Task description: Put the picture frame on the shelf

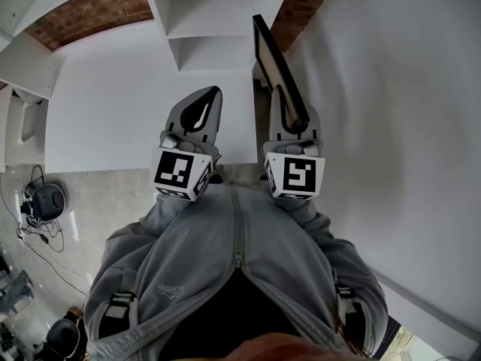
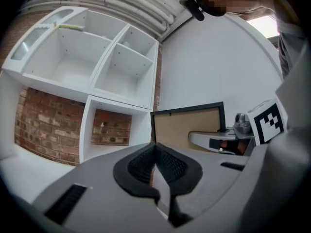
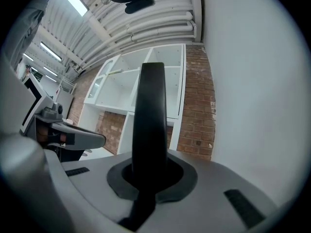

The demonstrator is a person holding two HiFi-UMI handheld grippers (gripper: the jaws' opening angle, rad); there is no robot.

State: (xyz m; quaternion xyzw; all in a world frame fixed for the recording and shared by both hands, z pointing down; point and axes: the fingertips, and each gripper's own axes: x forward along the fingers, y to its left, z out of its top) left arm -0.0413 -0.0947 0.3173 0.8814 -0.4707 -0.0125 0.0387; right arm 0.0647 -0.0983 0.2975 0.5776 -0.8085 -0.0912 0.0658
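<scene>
White cubby shelf (image 1: 210,21) on a brick wall (image 1: 90,10) fills the background. Picture frame (image 1: 279,66), black-rimmed, is held up short of the shelf, standing on edge w/ its long axis pointing fwd toward the cubbies. Right gripper (image 3: 151,171) is clamped on its near end. Only the left gripper view shows the tan backing; the right gripper view shows just the thin black edge. Left gripper (image 2: 156,152), jaws pressed together on nothing, is alongside. The gripped end is hidden btwn the jaws.

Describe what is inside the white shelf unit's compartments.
The shelf unit's compartments look bare, apart from a pale strip in a top one; the lower ones show brick wall behind. The left gripper hides part of their floors.
</scene>
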